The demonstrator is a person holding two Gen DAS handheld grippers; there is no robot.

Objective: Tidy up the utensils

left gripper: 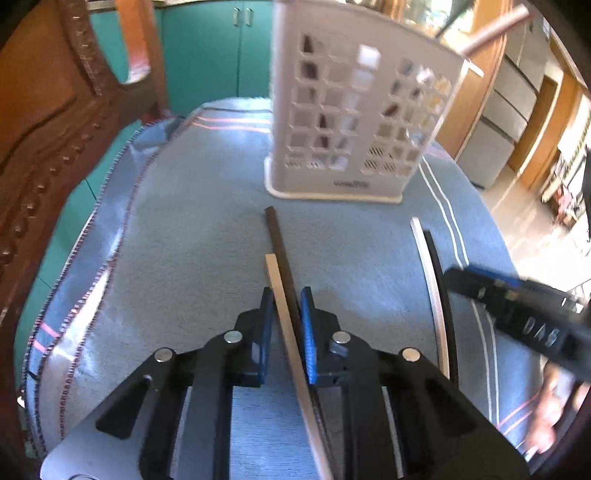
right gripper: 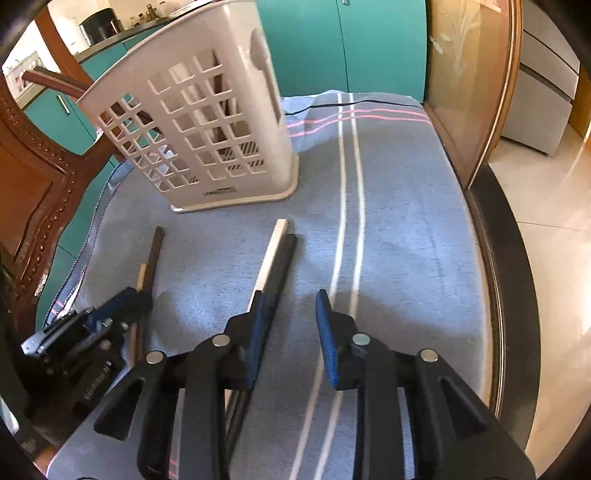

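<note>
Progress looks partial. Left wrist view: the left hand-held gripper [left gripper: 287,295] has its blue pads drawn in on a pair of chopsticks, a pale chopstick [left gripper: 277,291] and a dark brown chopstick [left gripper: 279,243] lying side by side between the jaws; whether the pair is off the cloth cannot be told. Ahead stands the white perforated utensil holder [left gripper: 354,122], upright on the blue striped cloth [left gripper: 184,229] that covers the desk. A dark handle [left gripper: 495,29] pokes above its rim, so at least one utensil seems already stowed. To the right a second pair lies on the cloth, a white chopstick [left gripper: 428,273] beside a black chopstick [left gripper: 441,280], with the right hand-held gripper [left gripper: 454,280] near them, blurred.

Right wrist view: the right hand-held gripper [right gripper: 288,306] stands with jaws apart and nothing pressed between them. The black chopstick [right gripper: 282,266] and white chopstick [right gripper: 271,254] lie just by its left pad, flat on the cloth. The utensil holder [right gripper: 207,122] shows dark sticks behind its grid. At far left the left hand-held gripper [right gripper: 142,295] is closed over the brown and pale pair.

Judgement: two pairs remain outside the holder, one gripped, one loose.
</note>
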